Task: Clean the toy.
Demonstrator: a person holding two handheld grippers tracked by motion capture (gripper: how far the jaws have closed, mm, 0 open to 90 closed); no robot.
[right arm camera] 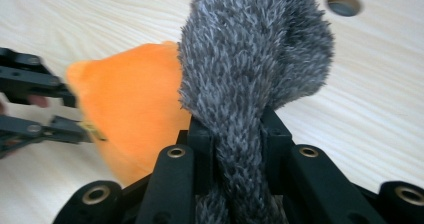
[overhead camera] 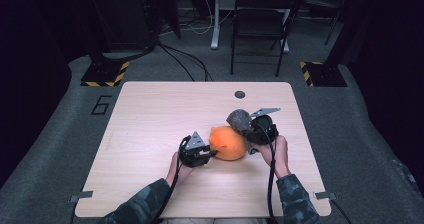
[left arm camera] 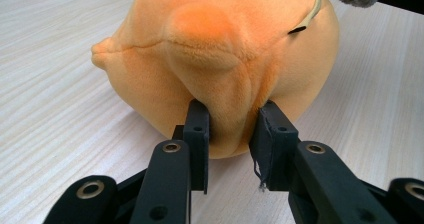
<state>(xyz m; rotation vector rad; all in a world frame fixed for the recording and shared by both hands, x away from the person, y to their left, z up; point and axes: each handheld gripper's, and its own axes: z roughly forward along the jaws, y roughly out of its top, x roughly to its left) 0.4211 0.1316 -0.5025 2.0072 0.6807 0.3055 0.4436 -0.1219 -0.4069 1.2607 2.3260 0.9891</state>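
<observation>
The person wears long camouflage-patterned sleeves (overhead camera: 145, 204) in dark green and grey, reaching to the wrists. Each hand carries black tongs: the left tongs (left arm camera: 227, 134) and the right tongs (right arm camera: 235, 134) have matte black jaws built from flat linked bars, joined by round metal-ringed rivets. A loose thread hangs off the edge of one left jaw pad. In the high view a grey three-cornered plate (overhead camera: 194, 140) tops the left tongs, and a similar one tops the right. A black cable (overhead camera: 270, 184) trails from each toward six o'clock.
</observation>
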